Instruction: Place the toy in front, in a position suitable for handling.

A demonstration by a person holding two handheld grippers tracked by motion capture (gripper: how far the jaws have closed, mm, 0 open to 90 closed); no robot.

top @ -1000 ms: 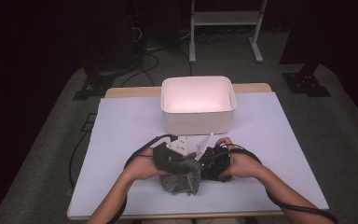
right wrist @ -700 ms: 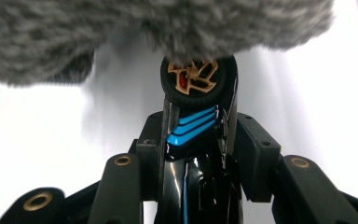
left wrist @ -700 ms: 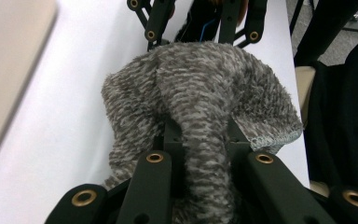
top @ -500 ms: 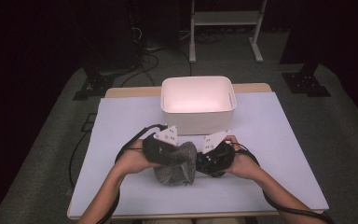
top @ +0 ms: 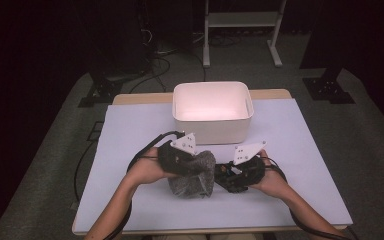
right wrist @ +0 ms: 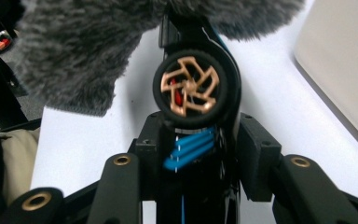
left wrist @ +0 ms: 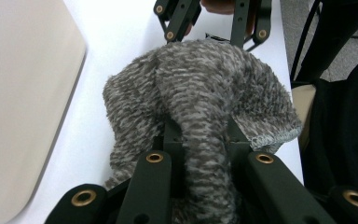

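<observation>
On the pale lilac-white table top point(top: 130, 130), near its front edge, the left gripper point(top: 182, 159) is clamped on a fuzzy grey-and-white knitted cloth point(top: 194, 175). In the left gripper view the left gripper point(left wrist: 204, 140) has its jaws pressed tight on a bunched fold of that cloth point(left wrist: 200, 88), the rest of which bulges out ahead of the jaws and drapes down toward the table. Just beside it, the right gripper point(top: 236, 176) holds a black toy car with blue stripes and a copper-spoked wheel point(top: 228, 177). In the right gripper view the toy car point(right wrist: 196, 93) sits between the jaws of the right gripper point(right wrist: 200, 154), which are closed against its sides, with its wheel facing the camera and its front end reaching under the edge of the cloth point(right wrist: 74, 51). Behind both hands, well apart from them, a white rounded rectangular plastic tub point(top: 213, 127) stands at the far middle of the table.
</observation>
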